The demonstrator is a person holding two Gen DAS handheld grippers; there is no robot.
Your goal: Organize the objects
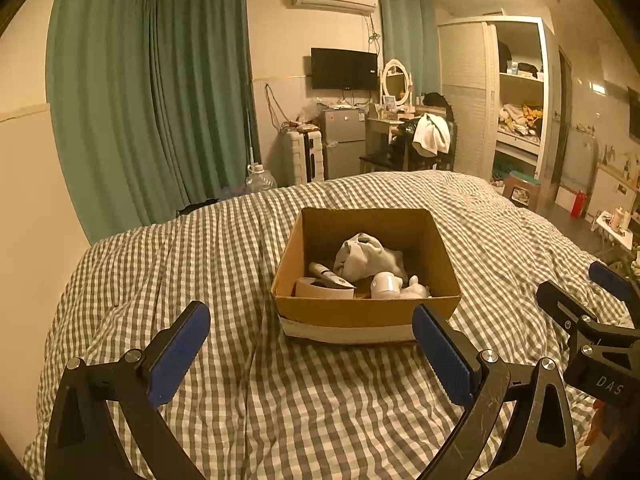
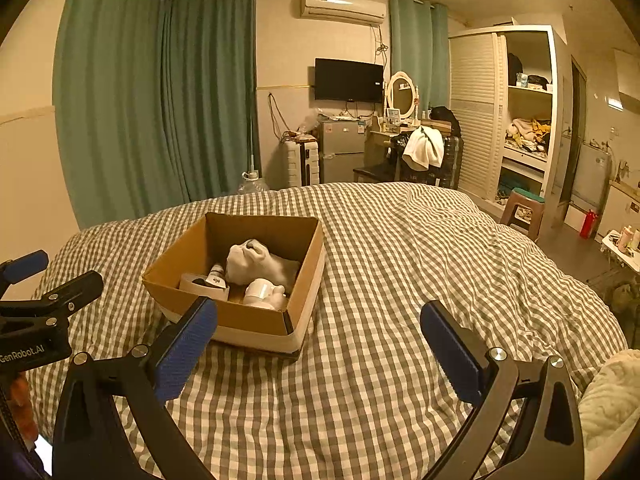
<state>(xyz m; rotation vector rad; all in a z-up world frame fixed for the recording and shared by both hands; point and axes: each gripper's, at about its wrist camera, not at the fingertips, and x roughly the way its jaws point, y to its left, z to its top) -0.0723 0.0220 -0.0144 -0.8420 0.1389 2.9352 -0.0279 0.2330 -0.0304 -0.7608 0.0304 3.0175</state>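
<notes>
An open cardboard box (image 1: 362, 314) sits on the checked bed; it also shows in the right wrist view (image 2: 256, 320). Inside lie a grey-white cloth (image 1: 366, 256) (image 2: 256, 262), a white cup (image 1: 386, 285) (image 2: 262, 292), a tape roll (image 1: 320, 288) (image 2: 200, 284) and a small tube (image 1: 326, 274) (image 2: 216, 276). My left gripper (image 1: 312, 330) is open and empty, just short of the box's near wall. My right gripper (image 2: 320, 328) is open and empty, to the right of the box's near corner.
The checked duvet (image 1: 248, 400) (image 2: 380, 280) covers the bed. Beyond its far edge stand green curtains (image 1: 160, 92), a fridge (image 1: 344, 140), a chair with a white towel (image 1: 430, 134) and an open wardrobe (image 1: 516, 100). A fluffy white blanket (image 2: 612, 404) lies at the near right.
</notes>
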